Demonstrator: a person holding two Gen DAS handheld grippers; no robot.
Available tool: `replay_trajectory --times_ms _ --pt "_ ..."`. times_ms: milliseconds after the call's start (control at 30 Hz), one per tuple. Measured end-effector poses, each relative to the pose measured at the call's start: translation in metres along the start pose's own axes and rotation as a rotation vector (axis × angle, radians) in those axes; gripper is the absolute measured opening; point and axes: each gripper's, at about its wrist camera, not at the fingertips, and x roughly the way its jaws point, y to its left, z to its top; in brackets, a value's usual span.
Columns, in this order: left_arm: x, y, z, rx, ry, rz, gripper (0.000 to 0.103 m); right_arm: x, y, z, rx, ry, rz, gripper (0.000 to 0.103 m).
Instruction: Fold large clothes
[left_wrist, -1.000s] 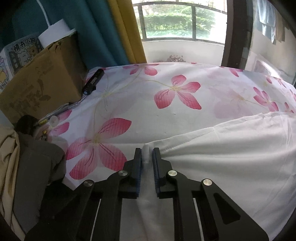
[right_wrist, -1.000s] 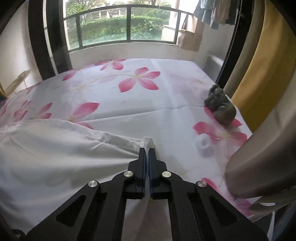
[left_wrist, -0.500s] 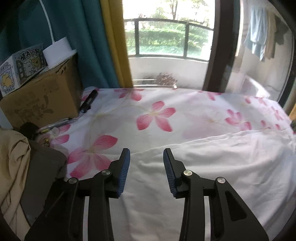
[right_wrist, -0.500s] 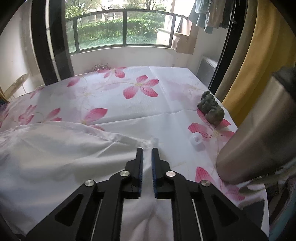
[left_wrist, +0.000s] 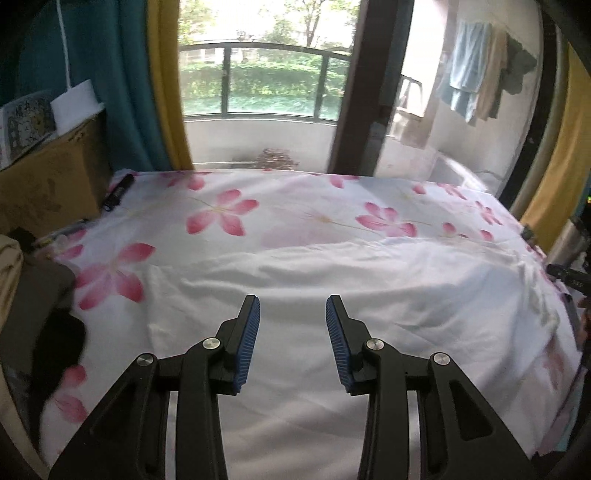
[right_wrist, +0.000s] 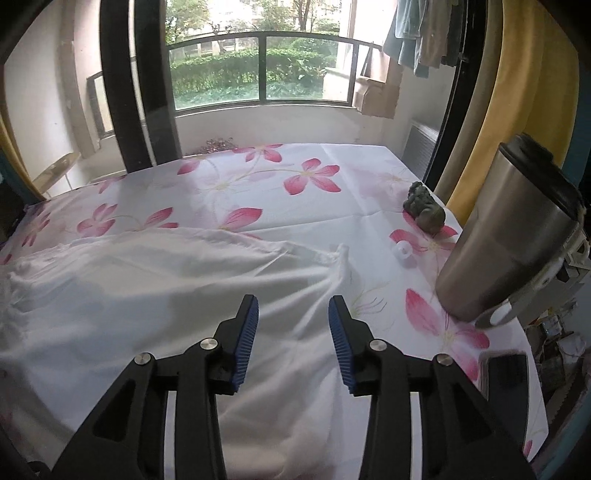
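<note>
A large white garment (left_wrist: 369, 295) lies spread across the flowered bedsheet (left_wrist: 295, 206), its far edge running left to right. My left gripper (left_wrist: 292, 314) hovers above the garment's left part, open, with nothing between its blue pads. In the right wrist view the same white garment (right_wrist: 147, 280) ends in a puckered corner (right_wrist: 341, 254) ahead of the fingers. My right gripper (right_wrist: 293, 314) hangs over the cloth with its jaws opening; nothing is between them.
A steel tumbler (right_wrist: 509, 236), a small white cap (right_wrist: 403, 252), a dark green figurine (right_wrist: 424, 210) and a phone (right_wrist: 506, 373) sit along the bed's right side. At the left stand a cardboard box (left_wrist: 48, 184), a black torch (left_wrist: 118, 192) and piled clothes (left_wrist: 33, 295).
Both grippers let go of the white garment's far edge, opened and drew back and upward. The cloth now lies loose on the bed, and the left view has swung right.
</note>
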Motion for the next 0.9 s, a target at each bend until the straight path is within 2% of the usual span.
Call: replay_trajectory --times_ms 67,133,200,367,600,700,900 --pt "-0.003 -0.01 -0.005 0.007 0.002 -0.024 0.04 -0.006 0.006 -0.005 -0.007 -0.003 0.013 0.044" --pt "-0.005 -0.02 -0.011 0.014 0.005 -0.05 0.04 -0.012 0.011 -0.011 -0.012 -0.006 0.024 0.054" --pt "-0.006 -0.032 -0.017 0.028 0.011 -0.071 0.04 -0.018 0.016 -0.018 -0.011 -0.008 0.036 0.059" --pt "-0.007 -0.051 -0.029 0.065 0.03 -0.105 0.04 -0.026 0.028 -0.04 -0.009 0.003 0.075 0.063" --pt "-0.005 -0.073 -0.044 0.094 0.069 -0.125 0.04 -0.032 0.039 -0.071 0.016 0.029 0.153 0.074" --pt "-0.002 -0.089 -0.046 0.119 0.079 -0.135 0.04 -0.029 0.045 -0.086 0.021 0.051 0.194 0.075" --pt "0.008 -0.115 -0.043 0.15 0.092 -0.147 0.04 -0.026 0.052 -0.103 0.022 0.085 0.215 0.077"
